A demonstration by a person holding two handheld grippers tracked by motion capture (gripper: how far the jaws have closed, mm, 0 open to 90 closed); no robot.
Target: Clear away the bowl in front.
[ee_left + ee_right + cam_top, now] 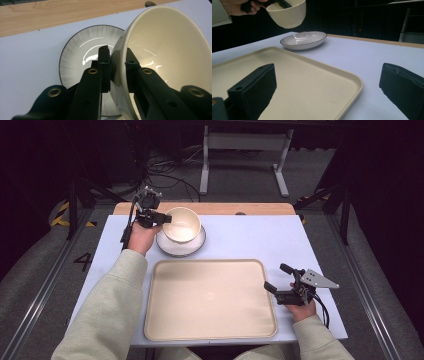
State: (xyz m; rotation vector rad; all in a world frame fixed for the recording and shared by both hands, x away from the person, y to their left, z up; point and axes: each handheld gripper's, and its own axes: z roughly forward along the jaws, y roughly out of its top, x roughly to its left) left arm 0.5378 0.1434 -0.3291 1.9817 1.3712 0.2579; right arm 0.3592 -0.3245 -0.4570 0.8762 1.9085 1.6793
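The cream ceramic bowl (182,224) is hanging tilted in the air just above the ribbed grey-white plate (196,247), clear of it. The left gripper (117,67) is clamping the bowl's rim, one jaw inside and one outside. This looks like the lifting step; next the bowl probably needs carrying, levelled, to the empty beige plastic tray (165,330). The right gripper (278,281) is resting beside the tray, jaws apart, holding nothing.

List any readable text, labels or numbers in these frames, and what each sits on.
"4": a dark painted numeral on the grey floor, left of the table.
Nothing else reads: the bowl, the plate, the tray and both grippers carry no legible marking.
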